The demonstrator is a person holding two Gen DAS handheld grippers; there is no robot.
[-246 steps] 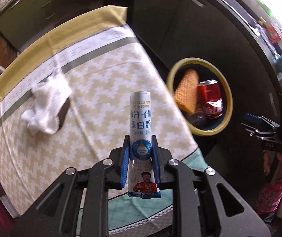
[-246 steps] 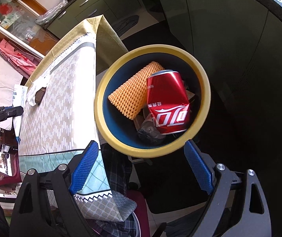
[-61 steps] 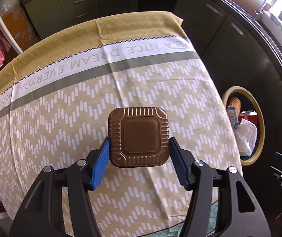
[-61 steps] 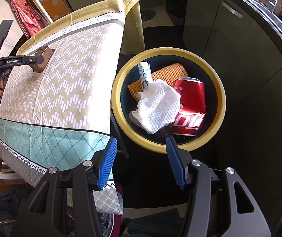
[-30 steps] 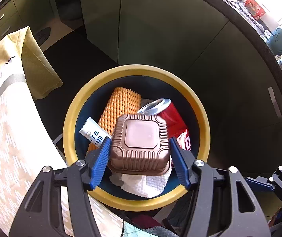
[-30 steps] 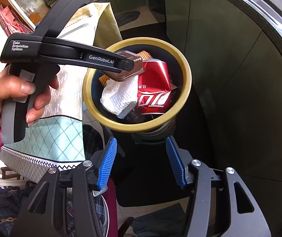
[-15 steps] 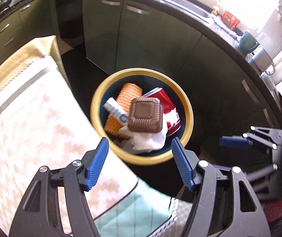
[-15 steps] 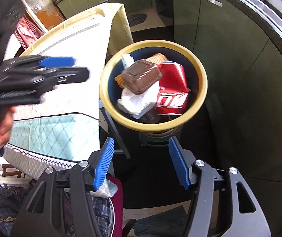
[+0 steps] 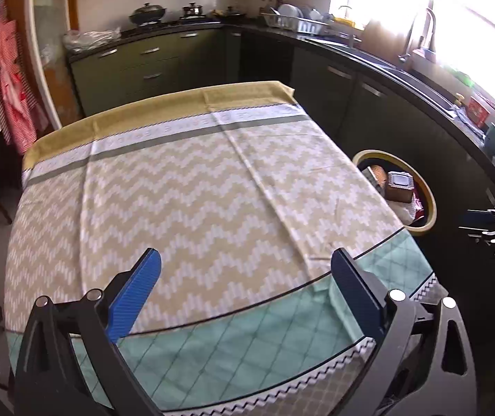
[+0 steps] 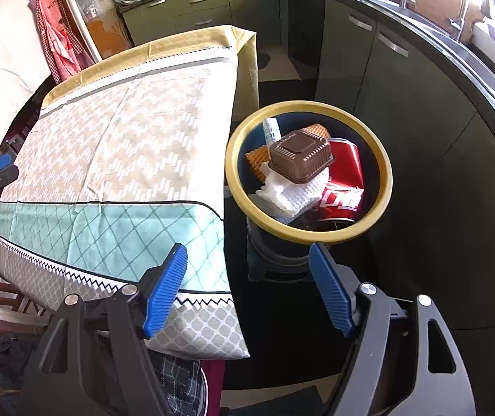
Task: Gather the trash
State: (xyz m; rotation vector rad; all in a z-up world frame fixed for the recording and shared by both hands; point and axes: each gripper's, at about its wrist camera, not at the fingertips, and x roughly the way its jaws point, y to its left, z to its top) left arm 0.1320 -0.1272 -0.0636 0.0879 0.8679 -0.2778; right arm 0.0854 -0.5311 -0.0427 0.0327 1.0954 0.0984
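A yellow-rimmed trash bin [image 10: 384,187] stands on the floor beside the table. In it lie a brown plastic tray [image 10: 301,159], a white cloth [image 10: 296,192], a red can [image 10: 346,180], an orange mesh sleeve [image 10: 257,157] and a white tube [image 10: 271,131]. My right gripper [image 10: 250,287] is open and empty, just in front of the bin. My left gripper [image 9: 244,294] is open and empty above the near edge of the table [image 9: 191,187]. The bin [image 9: 429,201] also shows at the right of the left wrist view, with the brown tray [image 9: 400,183] on top.
The table carries a zigzag-patterned cloth with a teal border [image 10: 108,222]. Dark kitchen cabinets [image 10: 386,79] curve behind the bin. A counter with pots [image 9: 164,17] runs along the back wall. A red checked apron [image 9: 11,86] hangs at the left.
My left gripper let go of the brown tray into the bin, then drew back over the table's near edge. The right gripper stayed open near the bin.
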